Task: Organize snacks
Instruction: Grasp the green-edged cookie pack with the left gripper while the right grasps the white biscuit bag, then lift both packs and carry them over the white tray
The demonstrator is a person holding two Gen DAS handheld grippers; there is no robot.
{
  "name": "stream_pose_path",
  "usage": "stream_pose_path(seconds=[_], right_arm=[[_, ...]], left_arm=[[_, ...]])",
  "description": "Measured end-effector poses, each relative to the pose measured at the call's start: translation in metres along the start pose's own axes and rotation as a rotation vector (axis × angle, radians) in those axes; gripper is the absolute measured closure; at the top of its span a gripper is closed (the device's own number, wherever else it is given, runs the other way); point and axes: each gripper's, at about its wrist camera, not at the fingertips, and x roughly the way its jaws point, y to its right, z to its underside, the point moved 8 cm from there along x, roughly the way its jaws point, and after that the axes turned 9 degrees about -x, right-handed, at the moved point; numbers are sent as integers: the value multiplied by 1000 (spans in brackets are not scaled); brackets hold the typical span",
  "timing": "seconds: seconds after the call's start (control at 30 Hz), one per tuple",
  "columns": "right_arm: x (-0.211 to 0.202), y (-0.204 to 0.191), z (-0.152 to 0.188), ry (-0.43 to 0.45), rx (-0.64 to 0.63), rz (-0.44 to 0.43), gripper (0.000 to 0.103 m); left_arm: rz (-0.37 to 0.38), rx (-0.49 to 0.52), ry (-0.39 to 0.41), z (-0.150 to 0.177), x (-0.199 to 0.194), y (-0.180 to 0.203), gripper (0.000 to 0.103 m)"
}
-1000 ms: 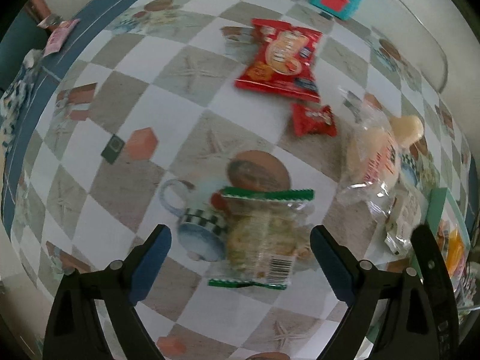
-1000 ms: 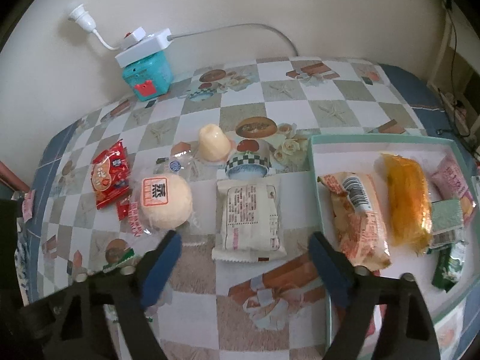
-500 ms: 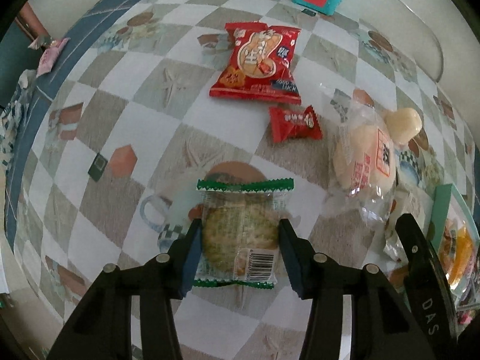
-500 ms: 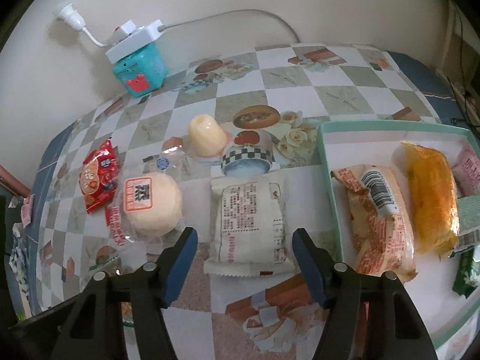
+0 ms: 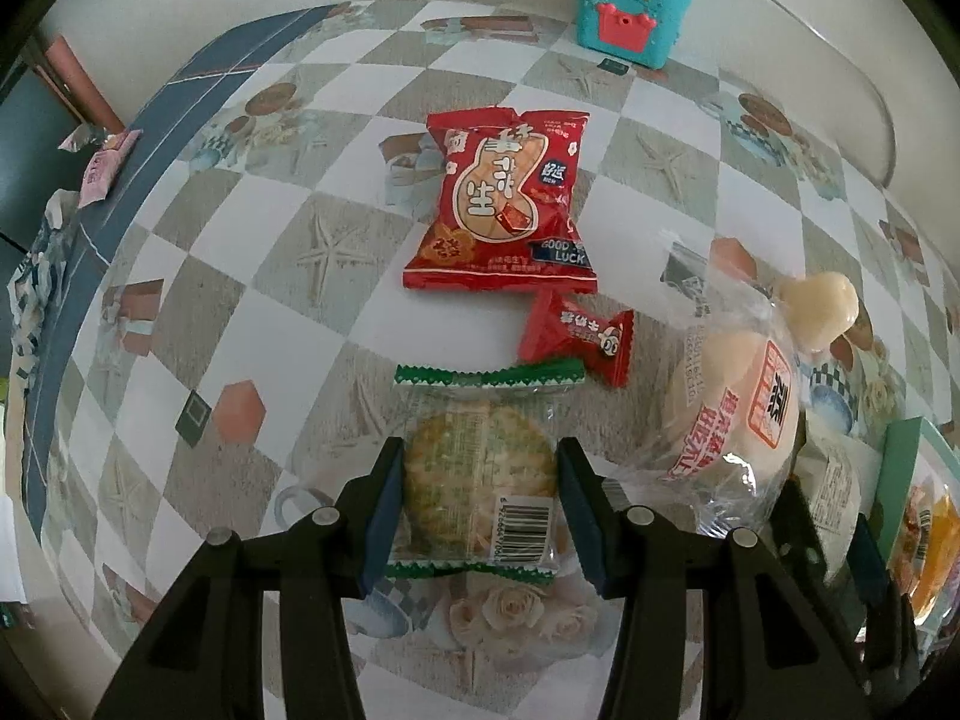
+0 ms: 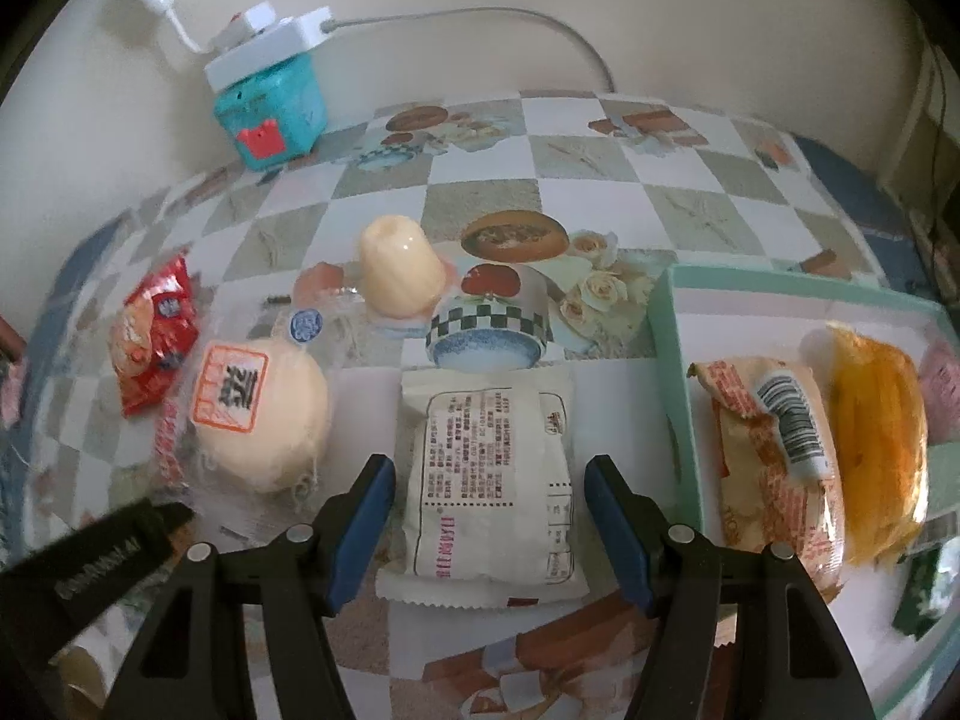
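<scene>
Partway: several packets already lie in the tray [image 6: 672,360]; outside it to its left, left gripper [image 5: 477,507] is clamped on the cracker packet [image 5: 480,468], right gripper [image 6: 489,531] straddles the white packet [image 6: 489,480], pads just clear.

Tray [image 6: 672,360] cut off at right edge — far snacks blurred.

The big red snack bag [image 5: 503,204] carries large Chinese characters reading 花生 and, on a dark patch low down, "GOOD LUCK" in white. The green-edged cracker packet [image 5: 480,474] has a barcode label whose digits start 6 926; the rest blurs. The round bun's wrapper [image 6: 258,414] bears an orange-framed label with 1 bold black character. The white packet [image 6: 489,486] shows a printed table, too small to read.
</scene>
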Motion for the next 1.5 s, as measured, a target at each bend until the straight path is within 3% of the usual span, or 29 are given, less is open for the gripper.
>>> stream_pose_path(seconds=[0.1, 0.27, 0.47, 0.7, 1.07, 1.5], right_arm=[[-3, -5, 0, 5, -31, 11, 47], [-4, -9, 0, 2, -46, 9, 47], [-18, -6, -7, 33, -9, -57, 47], [-68, 12, -31, 149, 21, -68, 47], [-118, 95, -33, 170, 147, 0, 47], [-148, 244, 9, 189, 366, 126, 47]], left_arm=[[5, -11, -5, -2, 0, -3, 51], [12, -39, -11, 1, 1, -29, 51], [15, -84, -3, 2, -3, -49, 51], [64, -110, 76, 8, -54, -52, 52], [189, -30, 177, 21, -105, 4, 52], [306, 230, 165, 92, -133, 119, 51]])
